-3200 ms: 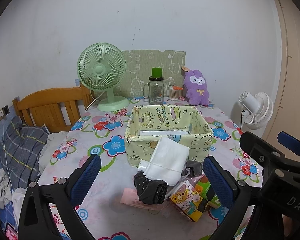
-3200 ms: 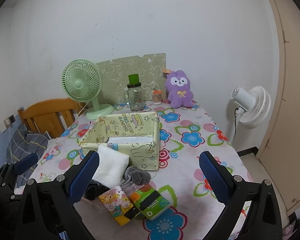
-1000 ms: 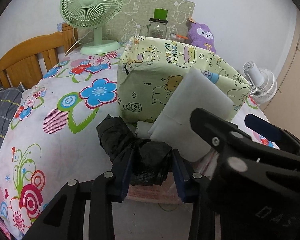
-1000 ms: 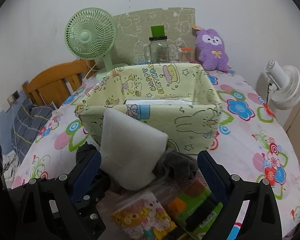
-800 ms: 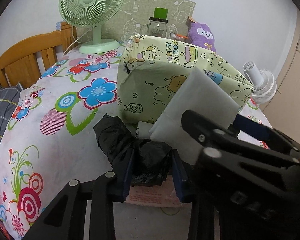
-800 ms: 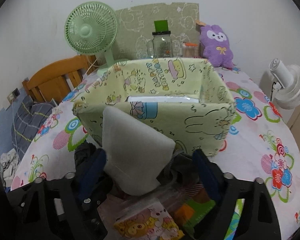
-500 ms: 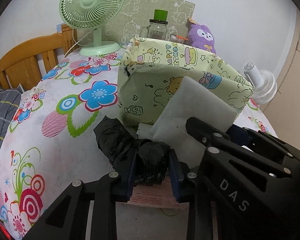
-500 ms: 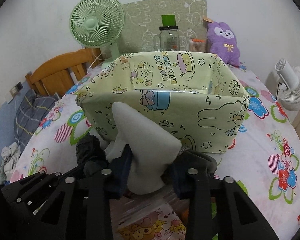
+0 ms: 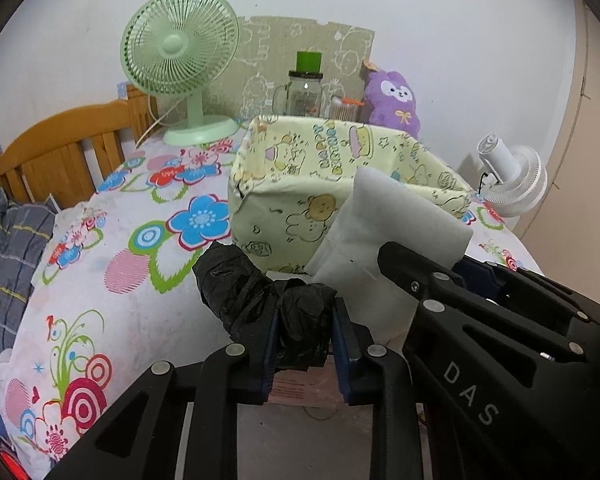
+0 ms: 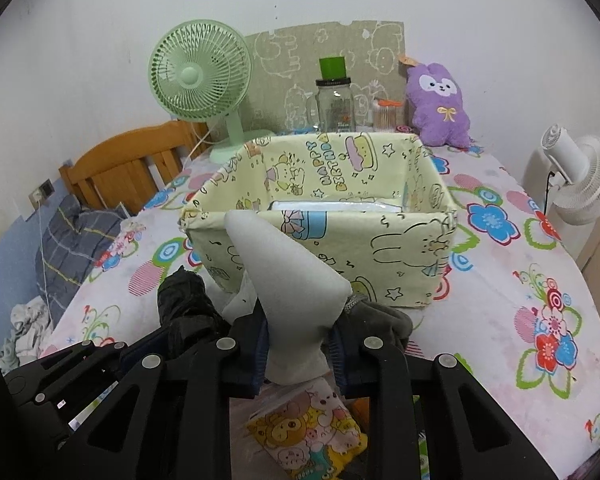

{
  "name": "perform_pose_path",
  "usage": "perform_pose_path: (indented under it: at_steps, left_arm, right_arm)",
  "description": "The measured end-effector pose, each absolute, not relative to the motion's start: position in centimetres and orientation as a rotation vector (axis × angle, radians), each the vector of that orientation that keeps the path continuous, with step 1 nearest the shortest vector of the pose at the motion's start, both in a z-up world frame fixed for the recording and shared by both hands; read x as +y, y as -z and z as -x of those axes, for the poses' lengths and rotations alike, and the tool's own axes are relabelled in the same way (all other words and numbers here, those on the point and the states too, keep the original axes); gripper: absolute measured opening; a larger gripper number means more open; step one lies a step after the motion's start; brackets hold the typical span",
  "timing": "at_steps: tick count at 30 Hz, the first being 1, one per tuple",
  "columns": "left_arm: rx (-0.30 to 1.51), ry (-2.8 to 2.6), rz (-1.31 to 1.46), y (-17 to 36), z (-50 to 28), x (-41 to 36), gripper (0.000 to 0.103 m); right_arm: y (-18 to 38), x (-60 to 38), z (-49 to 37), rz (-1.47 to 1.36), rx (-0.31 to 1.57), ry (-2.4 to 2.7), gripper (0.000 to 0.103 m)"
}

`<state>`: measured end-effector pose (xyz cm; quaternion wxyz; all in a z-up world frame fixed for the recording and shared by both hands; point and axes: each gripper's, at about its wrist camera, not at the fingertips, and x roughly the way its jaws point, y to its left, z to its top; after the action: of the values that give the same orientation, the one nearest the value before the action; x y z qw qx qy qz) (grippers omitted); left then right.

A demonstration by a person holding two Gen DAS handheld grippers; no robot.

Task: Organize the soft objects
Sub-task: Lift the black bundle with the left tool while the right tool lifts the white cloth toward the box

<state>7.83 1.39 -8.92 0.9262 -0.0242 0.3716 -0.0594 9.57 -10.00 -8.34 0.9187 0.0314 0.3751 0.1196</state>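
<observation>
1. The left wrist view looks forward from low and close in front of the yellow cartoon-print box (image 9: 332, 184), slightly off its left front corner.
2. The right wrist view sits near the same box (image 10: 324, 216), more squarely before its front wall and a little higher, seeing inside.
3. Both share the box and the green fan (image 9: 180, 60) behind it.

crumpled black bag (image 9: 260, 292), folded white cloth (image 10: 288, 280) upright
</observation>
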Motion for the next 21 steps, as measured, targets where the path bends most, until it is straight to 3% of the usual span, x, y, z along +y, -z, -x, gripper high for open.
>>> perform_pose_path:
  at_steps: [21]
  left_arm:
    - [0.641,0.117,0.003,3.8,-4.6,-1.2,0.023]
  right_arm:
    - [2.8,-12.7,-5.9,-0.081,0.66,-0.221,0.029]
